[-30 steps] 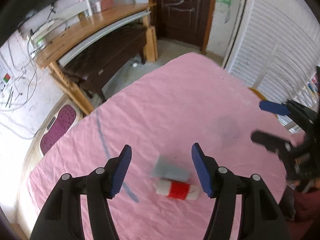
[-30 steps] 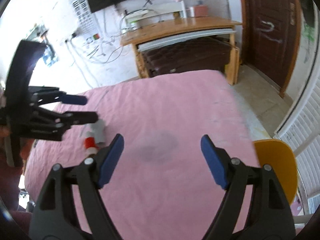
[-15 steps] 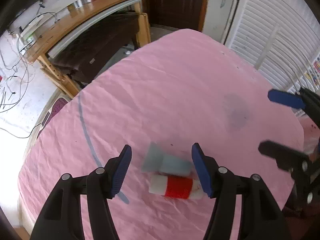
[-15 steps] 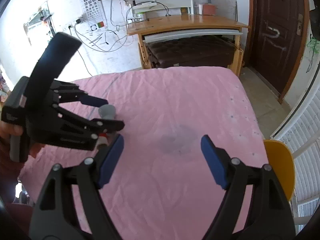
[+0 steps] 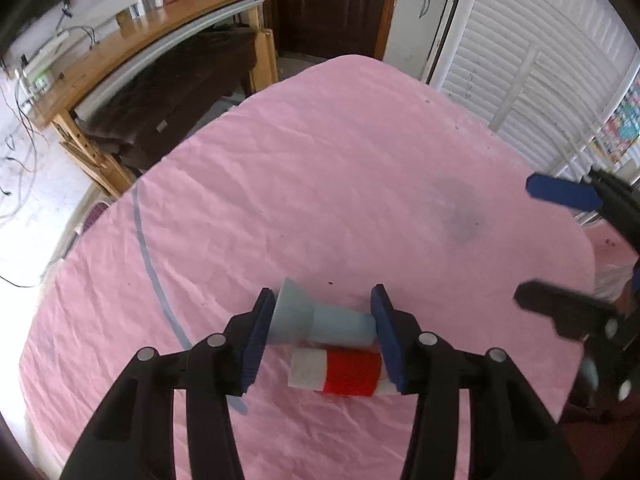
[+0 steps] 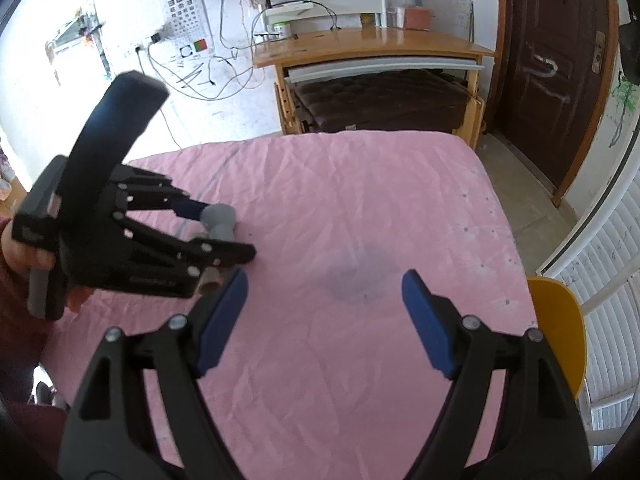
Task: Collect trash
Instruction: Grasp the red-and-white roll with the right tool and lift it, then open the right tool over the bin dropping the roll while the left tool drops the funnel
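**Grey Funnel-Shaped Scrap Bracketed by Left Jaws on Pink Bed**

A pale grey-blue, funnel-shaped piece of trash [image 5: 316,320] is shown lying on its side on the pink bed sheet [image 5: 340,168], caught between the blue pads of the left gripper [image 5: 320,336]. Its long axis is laid straight across the gap, flared end against the left pad and narrow end at the right pad, so that it is being taken end to end rather than around its waist. The left jaws have just been closing and are seen about half open, with both pads at or touching the piece; whether a firm grip has been made cannot be told. A second item, a red-and-white roll [image 5: 344,374], is left lying just beside the grey piece, on the side nearer the camera and parallel to it, its right end close against the right pad.

The right gripper [image 6: 324,322] is held off to the side above bare sheet, its jaws spread wide and nothing between them. The left hand is clearly the nearer of the two. Open bedding is seen all around the pair, with the bed's edges well apart from them, so a straight lift is judged unobstructed; the neighbouring roll may be nudged or dragged along if the grip is not kept to the grey piece.
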Demonstrator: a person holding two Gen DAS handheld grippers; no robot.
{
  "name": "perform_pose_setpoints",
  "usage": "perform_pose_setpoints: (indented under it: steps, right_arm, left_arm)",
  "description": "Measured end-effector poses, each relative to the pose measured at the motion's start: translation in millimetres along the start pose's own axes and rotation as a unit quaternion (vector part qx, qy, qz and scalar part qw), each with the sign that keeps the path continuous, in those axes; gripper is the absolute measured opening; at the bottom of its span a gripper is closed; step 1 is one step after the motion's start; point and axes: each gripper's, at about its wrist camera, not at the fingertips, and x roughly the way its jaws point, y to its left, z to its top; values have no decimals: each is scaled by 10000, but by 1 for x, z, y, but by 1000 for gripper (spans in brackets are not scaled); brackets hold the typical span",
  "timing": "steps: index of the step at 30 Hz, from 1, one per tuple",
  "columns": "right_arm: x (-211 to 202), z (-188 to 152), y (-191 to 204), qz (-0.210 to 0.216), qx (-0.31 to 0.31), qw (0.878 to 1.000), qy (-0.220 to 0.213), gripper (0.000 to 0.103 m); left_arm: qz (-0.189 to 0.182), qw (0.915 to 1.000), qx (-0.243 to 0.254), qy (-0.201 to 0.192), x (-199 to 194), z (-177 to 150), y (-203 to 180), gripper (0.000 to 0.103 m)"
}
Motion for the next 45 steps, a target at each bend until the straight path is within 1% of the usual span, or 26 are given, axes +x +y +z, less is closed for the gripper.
perform_pose_setpoints:
  steps: [2,6,10,14,15,16,19,20,21,22,23,24,28,31,33,40,45]
  right_arm:
    - [1,-2,5,61,-85,9999,19,76]
    - [9,-5,24,256,-434,9986,151,76]
    - [25,0,49,487,-774,9954,271,76]
    - [48,11,66,533,-964,9930,421,76]
    - [52,13,70,520,-1019,9924,460,74]
    - [58,14,75,479,-1098,9916,494,63]
    - [72,17,83,391,-1213,9896,668,49]
    - [75,18,85,348,-1260,9892,670,47]
    - [76,18,86,336,-1271,9890,675,42]
    - [78,18,87,308,-1272,9890,697,33]
    - [79,18,87,272,-1281,9889,707,28]
    - [80,17,89,269,-1295,9886,718,21]
    - [79,15,92,186,-1303,9889,689,19]
    - [73,15,83,106,-1157,9917,556,19]
    - [65,17,69,30,-989,9941,454,20]
    - [32,14,-6,-364,-249,9989,164,20]
    - [5,7,-63,-719,276,9970,-61,20]
  left_arm:
    - [-88,9999,-45,-19,-3,-1,4,45]
    - [-131,9996,-201,-133,-11,-3,15,45]
    - [-55,9988,-377,-297,-23,-3,32,45]
    - [67,9981,-493,-356,-29,-1,44,45]
    - [95,9979,-514,-370,-30,-1,47,45]
    - [109,9979,-523,-374,-30,-1,50,45]
    - [130,9976,-575,-373,-29,1,57,45]
    - [135,9975,-592,-369,-28,1,59,45]
    - [143,9974,-606,-362,-27,1,61,45]
    - [147,9973,-622,-359,-26,2,61,45]
    - [147,9972,-648,-354,-26,2,63,45]
    - [144,9971,-664,-345,-25,1,64,45]
    - [134,9968,-711,-341,-22,3,65,45]
    - [160,9967,-713,-339,-22,6,62,45]
    - [166,9969,-685,-352,-24,7,56,45]
    - [82,9981,-463,-401,-24,32,29,45]
    - [-120,9988,-230,-410,-17,60,-10,45]
